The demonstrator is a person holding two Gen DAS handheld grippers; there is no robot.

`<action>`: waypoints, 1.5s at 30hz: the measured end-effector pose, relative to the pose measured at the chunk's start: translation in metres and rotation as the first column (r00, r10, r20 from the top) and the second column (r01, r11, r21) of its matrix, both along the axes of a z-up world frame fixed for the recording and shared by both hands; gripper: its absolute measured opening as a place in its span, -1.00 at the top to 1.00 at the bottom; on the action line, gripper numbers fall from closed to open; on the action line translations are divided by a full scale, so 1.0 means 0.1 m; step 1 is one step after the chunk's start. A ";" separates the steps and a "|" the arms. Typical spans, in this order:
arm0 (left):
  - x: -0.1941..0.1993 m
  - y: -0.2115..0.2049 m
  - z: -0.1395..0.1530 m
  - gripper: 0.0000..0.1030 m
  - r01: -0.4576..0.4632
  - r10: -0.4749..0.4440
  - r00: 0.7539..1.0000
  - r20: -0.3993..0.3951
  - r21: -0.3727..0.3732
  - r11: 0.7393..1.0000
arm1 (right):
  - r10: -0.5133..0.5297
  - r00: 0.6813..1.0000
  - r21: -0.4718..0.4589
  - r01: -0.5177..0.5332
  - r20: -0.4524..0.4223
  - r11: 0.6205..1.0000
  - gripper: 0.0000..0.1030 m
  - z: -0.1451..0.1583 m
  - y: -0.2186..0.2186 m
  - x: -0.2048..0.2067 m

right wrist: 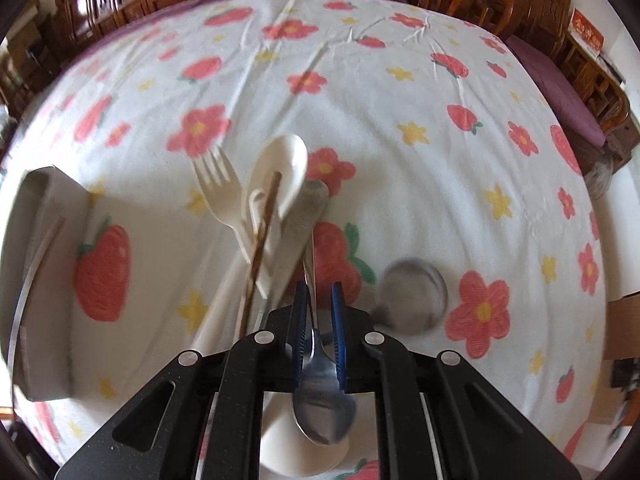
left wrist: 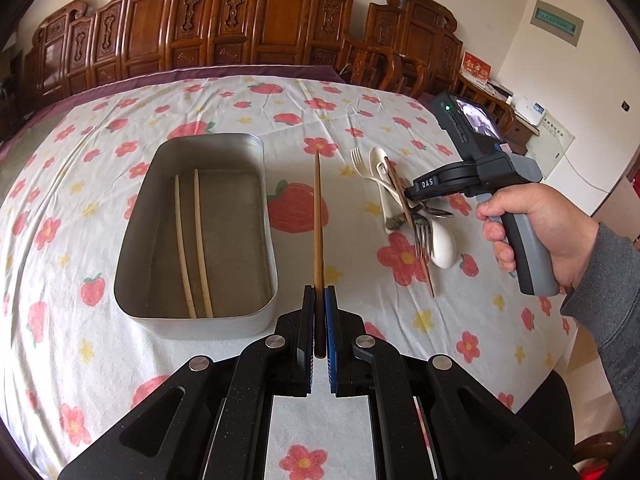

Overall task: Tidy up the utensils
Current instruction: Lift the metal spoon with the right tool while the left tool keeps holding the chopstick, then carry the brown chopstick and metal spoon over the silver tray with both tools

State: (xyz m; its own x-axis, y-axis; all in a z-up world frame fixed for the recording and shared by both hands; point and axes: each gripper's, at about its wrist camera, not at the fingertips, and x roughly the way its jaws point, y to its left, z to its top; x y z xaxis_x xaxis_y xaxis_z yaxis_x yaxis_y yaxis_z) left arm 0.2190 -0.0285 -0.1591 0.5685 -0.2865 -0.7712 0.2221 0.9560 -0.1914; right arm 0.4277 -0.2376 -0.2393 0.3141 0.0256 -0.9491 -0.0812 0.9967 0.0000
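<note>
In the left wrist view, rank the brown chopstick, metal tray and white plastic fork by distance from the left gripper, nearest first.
1. Brown chopstick, clamped in the left gripper.
2. Metal tray, just left of it.
3. White plastic fork, farther off to the right, in the utensil pile.

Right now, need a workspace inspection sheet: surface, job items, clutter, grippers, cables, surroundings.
Surface: round table under a floral tablecloth, creased.
Job's things: metal tray holds two pale chopsticks; a brown chopstick is held above the cloth; a mixed utensil pile of a pale plastic fork, pale spoons, a metal fork, metal spoons and another brown chopstick lies right of the tray.
Clutter: nothing seen.
Grippers: left gripper shut on the brown chopstick; right gripper over the pile, open, astride a metal spoon handle.
Cables: a white cord along the far wall.
Surroundings: carved wooden chairs; cream walls.
</note>
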 end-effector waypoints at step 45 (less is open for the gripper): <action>0.20 0.82 0.01 0.70 -0.188 0.186 0.982 0.031 0.062 0.980 | 0.232 0.954 0.295 -0.282 0.192 0.913 0.90 1.05 1.54 -0.74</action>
State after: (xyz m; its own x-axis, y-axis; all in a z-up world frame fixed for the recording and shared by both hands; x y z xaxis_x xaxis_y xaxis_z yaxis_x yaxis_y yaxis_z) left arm 0.2394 0.0536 -0.1584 0.6267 -0.1234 -0.7694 0.0424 0.9913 -0.1244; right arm 0.3534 -0.0838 -0.1340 0.3938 0.4147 -0.8203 -0.3581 0.8911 0.2786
